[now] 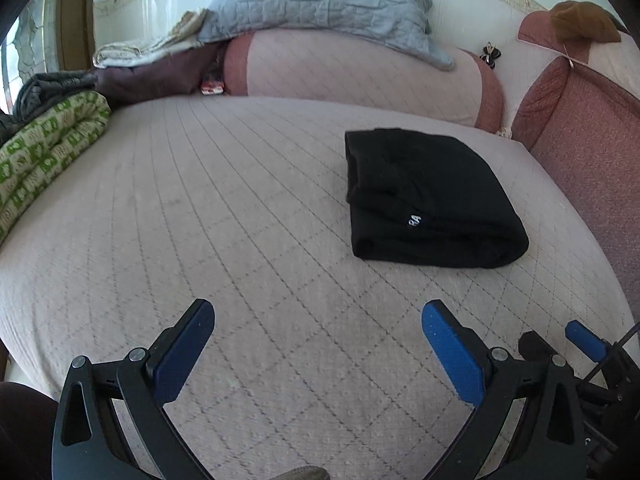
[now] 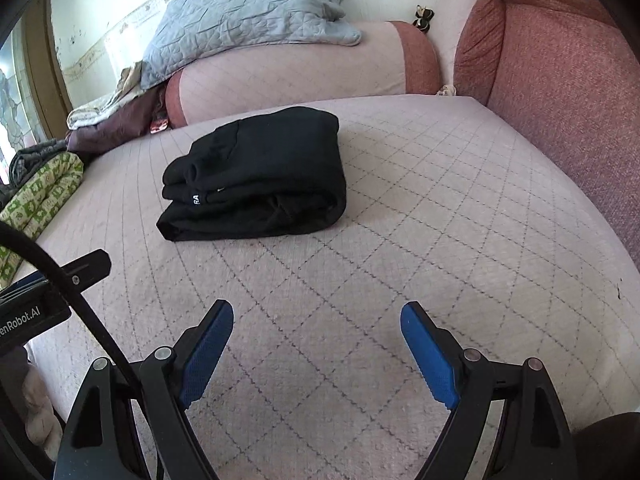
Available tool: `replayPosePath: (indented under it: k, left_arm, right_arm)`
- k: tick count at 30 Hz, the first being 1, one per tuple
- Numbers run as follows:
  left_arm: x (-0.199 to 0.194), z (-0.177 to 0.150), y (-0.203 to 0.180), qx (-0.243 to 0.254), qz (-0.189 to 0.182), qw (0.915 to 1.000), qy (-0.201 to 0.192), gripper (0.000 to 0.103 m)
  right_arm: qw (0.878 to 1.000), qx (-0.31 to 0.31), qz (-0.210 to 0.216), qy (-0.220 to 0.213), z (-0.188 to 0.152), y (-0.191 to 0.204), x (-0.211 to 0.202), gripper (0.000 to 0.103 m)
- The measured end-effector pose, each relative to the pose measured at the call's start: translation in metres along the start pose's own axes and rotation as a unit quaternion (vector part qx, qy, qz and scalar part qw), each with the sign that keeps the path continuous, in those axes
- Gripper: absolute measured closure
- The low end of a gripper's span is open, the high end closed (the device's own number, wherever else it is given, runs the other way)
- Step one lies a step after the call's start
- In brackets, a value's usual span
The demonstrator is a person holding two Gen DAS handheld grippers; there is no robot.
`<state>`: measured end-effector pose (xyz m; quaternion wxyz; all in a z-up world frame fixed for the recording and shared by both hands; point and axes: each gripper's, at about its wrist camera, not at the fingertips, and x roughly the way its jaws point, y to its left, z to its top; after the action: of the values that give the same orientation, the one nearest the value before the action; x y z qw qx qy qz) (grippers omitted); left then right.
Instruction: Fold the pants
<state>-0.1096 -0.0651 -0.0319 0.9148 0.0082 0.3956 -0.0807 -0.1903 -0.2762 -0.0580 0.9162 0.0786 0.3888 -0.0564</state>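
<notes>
The black pants (image 1: 428, 200) lie folded into a thick, compact bundle on the bed (image 1: 224, 216), with a small white label showing on the top layer. In the left wrist view the bundle sits toward the right side of the quilted pink cover; in the right wrist view it sits left of centre, ahead of the fingers. Nothing touches it.

The left gripper (image 1: 318, 354) hangs over bare cover, well short of the pants, its blue-padded fingers (image 1: 184, 356) spread wide with nothing between them. The right gripper (image 2: 316, 354) is likewise apart and empty, just beside the left one.

Behind the pants lies a pink bolster (image 1: 360, 68) with a grey-blue quilt (image 1: 320, 0) on it. A green patterned blanket (image 1: 44, 152) lies at the left edge, a red cushion (image 2: 568, 80) on the right.
</notes>
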Motion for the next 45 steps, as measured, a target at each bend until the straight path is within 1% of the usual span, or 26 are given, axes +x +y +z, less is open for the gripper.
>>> replayPosePath:
  k: [4, 13, 26, 31, 37, 40, 42, 45]
  left_arm:
    - [0.005, -0.003, -0.003, 0.003, -0.003, 0.9999, 0.009, 0.0]
    - [0.011, -0.007, -0.008, 0.006, -0.006, 0.9997, 0.023, 0.0]
    - [0.016, -0.008, -0.005, 0.001, -0.024, 0.9988, 0.042, 0.0]
    - [0.014, -0.009, -0.004, 0.0, -0.028, 0.9987, 0.042, 0.0]
    - [0.011, -0.008, -0.004, -0.006, -0.032, 0.9987, 0.039, 0.0]
    - [0.01, -0.01, -0.007, -0.002, -0.026, 0.9991, 0.033, 0.0]
    - [0.01, -0.012, -0.01, 0.005, -0.017, 0.9994, 0.029, 0.0]
    - [0.013, -0.014, -0.014, 0.009, -0.015, 0.9993, 0.033, 0.0]
  right_arm:
    - [1.0, -0.01, -0.008, -0.003, 0.001, 0.003, 0.0, 0.013]
    - [1.0, -0.005, -0.002, 0.006, 0.002, 0.001, 0.003, 0.012]
    - [1.0, -0.001, -0.006, 0.02, 0.001, 0.001, 0.009, 0.011]
    - [1.0, -0.002, -0.007, 0.02, 0.001, 0.001, 0.01, 0.011]
    - [1.0, -0.008, -0.017, 0.023, 0.001, 0.003, 0.014, 0.011]
    - [1.0, -0.009, -0.017, 0.016, 0.001, 0.004, 0.01, 0.01]
    - [1.0, -0.002, -0.01, 0.016, 0.001, 0.002, 0.008, 0.01]
    - [1.0, 0.003, -0.006, 0.018, 0.002, -0.001, 0.008, 0.01]
